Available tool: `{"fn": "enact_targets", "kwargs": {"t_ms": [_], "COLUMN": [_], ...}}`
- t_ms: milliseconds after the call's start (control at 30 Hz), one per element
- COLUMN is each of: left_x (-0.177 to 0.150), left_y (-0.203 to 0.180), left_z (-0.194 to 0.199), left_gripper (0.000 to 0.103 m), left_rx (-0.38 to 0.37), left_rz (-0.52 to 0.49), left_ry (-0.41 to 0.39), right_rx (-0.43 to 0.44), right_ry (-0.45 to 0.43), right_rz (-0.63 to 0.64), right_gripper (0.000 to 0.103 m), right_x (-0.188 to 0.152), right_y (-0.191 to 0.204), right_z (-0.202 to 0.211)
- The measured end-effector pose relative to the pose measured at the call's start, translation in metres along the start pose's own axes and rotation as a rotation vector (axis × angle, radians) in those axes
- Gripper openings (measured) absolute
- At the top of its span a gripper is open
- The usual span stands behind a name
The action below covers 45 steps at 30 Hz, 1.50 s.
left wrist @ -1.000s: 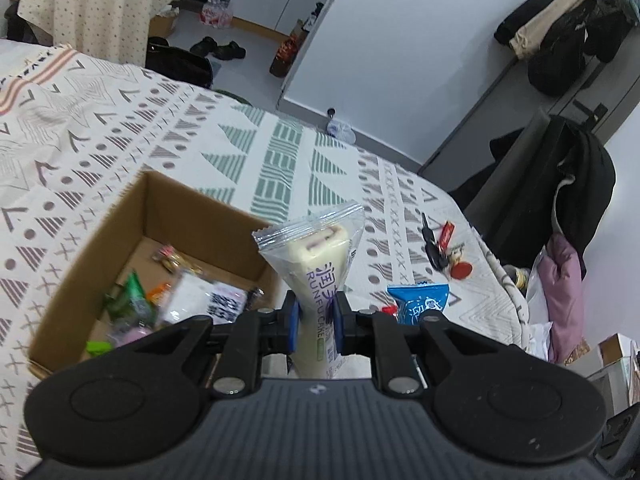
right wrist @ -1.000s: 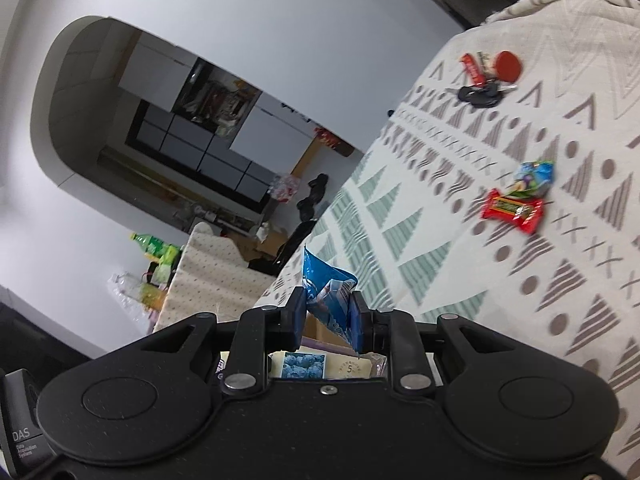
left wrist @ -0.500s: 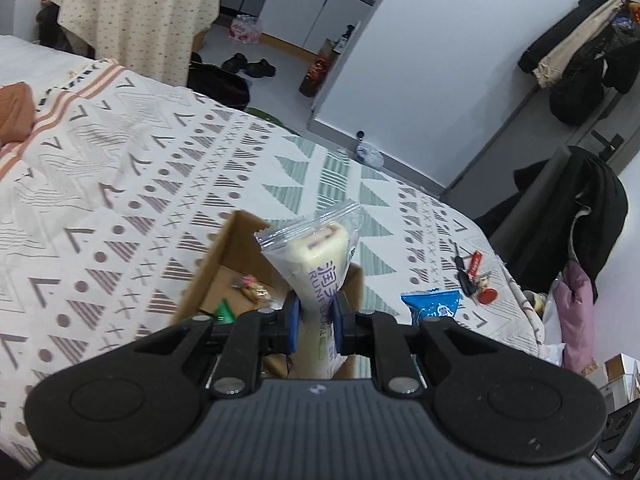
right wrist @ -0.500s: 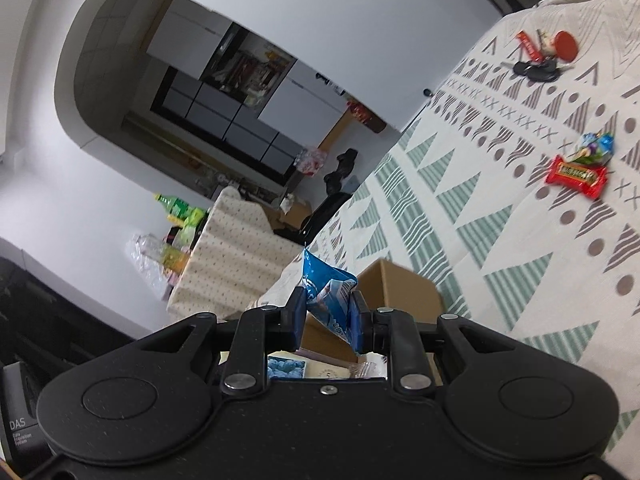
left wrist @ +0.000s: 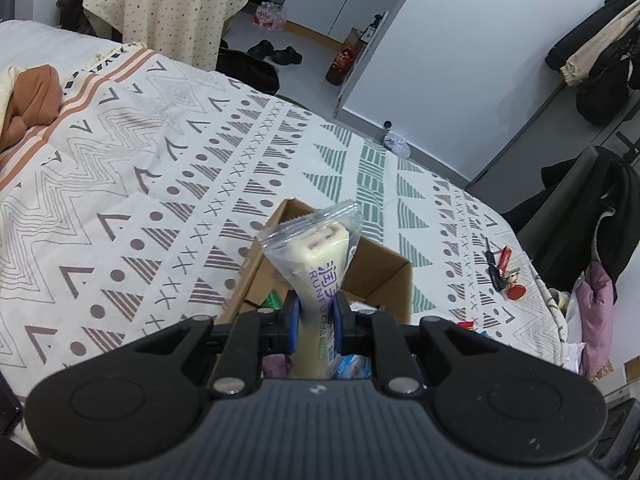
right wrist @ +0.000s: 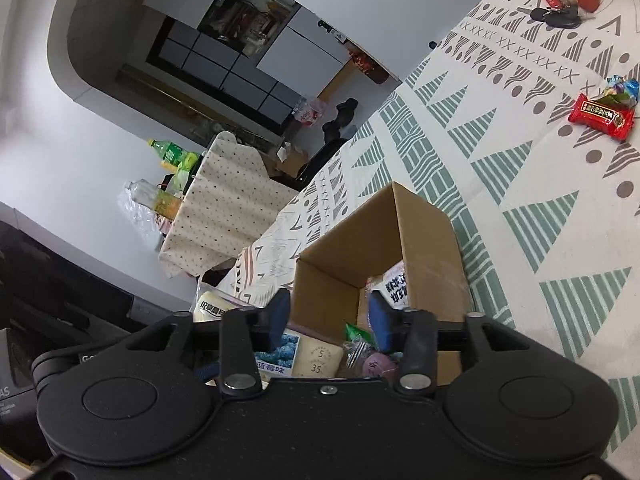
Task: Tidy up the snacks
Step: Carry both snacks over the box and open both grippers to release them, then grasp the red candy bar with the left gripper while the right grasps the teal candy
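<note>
Box (right wrist: 424,240) on the bed already holds several snacks. Left gripper (left wrist: 314,314) pinches a cake pack (left wrist: 316,264) above the box; right gripper (right wrist: 328,320) hangs spread, empty. Red candy (right wrist: 600,114) beyond the box awaits collection.

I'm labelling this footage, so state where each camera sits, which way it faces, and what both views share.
Left wrist: mounted on the left gripper, facing along its fingers across the patterned bedspread; the gripper is shut on a wrapped cake.
Right wrist: mounted on the right gripper, tilted view down over the box; its fingers are open and empty.
Shared: the cardboard box, the keys, and the bedspread.
</note>
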<state>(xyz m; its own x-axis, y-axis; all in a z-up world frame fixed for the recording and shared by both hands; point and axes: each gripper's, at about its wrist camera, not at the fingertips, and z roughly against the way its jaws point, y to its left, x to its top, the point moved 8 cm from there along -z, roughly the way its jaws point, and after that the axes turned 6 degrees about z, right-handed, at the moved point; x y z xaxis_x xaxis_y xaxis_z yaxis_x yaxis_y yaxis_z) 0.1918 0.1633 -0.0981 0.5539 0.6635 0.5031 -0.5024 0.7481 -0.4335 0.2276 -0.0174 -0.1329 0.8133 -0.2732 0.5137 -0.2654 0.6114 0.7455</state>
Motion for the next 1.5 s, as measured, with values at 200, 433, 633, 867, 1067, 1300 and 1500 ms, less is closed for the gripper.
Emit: {"fn": "enact_targets", "kwargs": {"t_ms": [200,433,633,867,1067,1300,1500], "left_x": [0.001,0.004,0.000,-0.010,-0.013,-0.015,-0.030], "left_y": [0.004,-0.001,-0.009,-0.027,-0.058,-0.097,-0.133], "left_z": [-0.017,-0.041,-0.063,-0.080,-0.086,-0.095,-0.113], "left_gripper": [0.016,0.017,0.019,0.050,0.060,0.069,0.069], "left_rx": [0.016,0.029,0.041,0.051,0.037,0.011,-0.030], "left_rz": [0.006,0.028,0.024,0.004,-0.050,-0.084,-0.094], "left_ry": [0.017,0.012,0.040,0.075,0.061,0.050,0.096], "right_rx": [-0.028,-0.059,-0.094,-0.151,-0.205,-0.254,-0.310], "right_ry": [-0.027,-0.066,-0.099,-0.139,-0.173,-0.197,-0.201], "right_rz": [-0.011,-0.046,-0.086,-0.134,-0.170,-0.194,-0.198], "right_gripper": [0.048,0.048,0.048,0.053,0.061,0.068,0.079], "right_x": [0.009,0.021,0.032,0.041,0.051,0.064,0.078], "right_y": [-0.013,-0.038,-0.066,-0.103,-0.133,-0.157,-0.176], "right_z": [0.007,0.013,0.021,0.034,0.048,0.062,0.071]}}
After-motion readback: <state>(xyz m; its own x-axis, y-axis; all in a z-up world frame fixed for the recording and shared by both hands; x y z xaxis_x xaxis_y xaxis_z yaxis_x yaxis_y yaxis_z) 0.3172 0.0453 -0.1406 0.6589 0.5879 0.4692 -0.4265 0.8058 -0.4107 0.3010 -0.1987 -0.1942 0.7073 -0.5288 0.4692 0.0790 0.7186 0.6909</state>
